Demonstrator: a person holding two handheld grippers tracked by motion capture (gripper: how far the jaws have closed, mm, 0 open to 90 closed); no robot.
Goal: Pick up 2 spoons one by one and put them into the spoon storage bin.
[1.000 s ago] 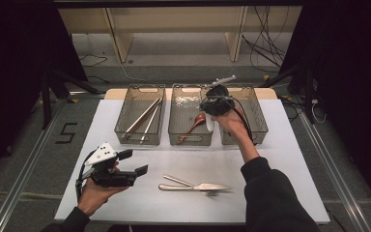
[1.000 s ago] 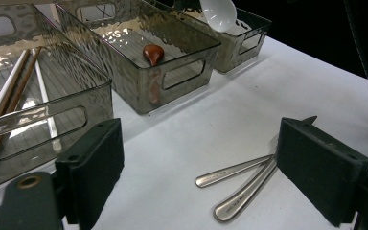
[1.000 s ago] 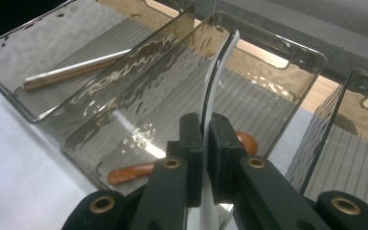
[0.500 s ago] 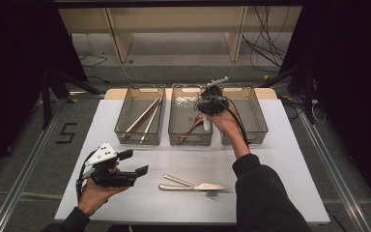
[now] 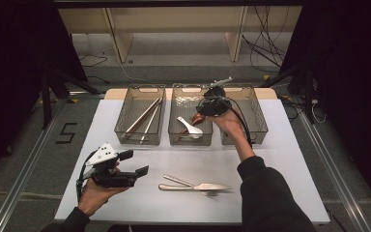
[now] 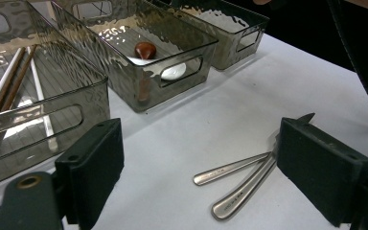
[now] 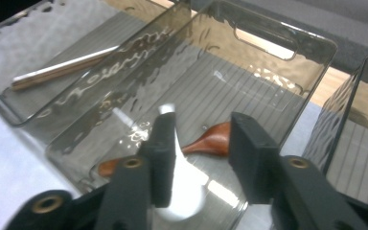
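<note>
1. White spoon (image 5: 191, 128) lies in the middle bin (image 5: 178, 101), across a brown spoon (image 5: 197, 119), free of the jaws above it.
2. Right gripper (image 7: 202, 158) hangs over that bin; its jaws have just been opening and stand apart, the spoon's bowl showing below them on the bin floor, not pinched.
3. Risk, as I judge it: lifting out carelessly, a jaw could snag the bin's wall and drag the bin across the counter (image 5: 290, 159).
4. Left bin (image 5: 125, 106) holds chopsticks (image 5: 142, 118); right bin (image 5: 258, 106) looks bare.
5. Left gripper (image 5: 135, 164) waits low, jaws wide apart on nothing, aimed at two metal utensils (image 5: 195, 186) on the counter.
6. Those handles cross closely; a grab there may catch both.
</note>
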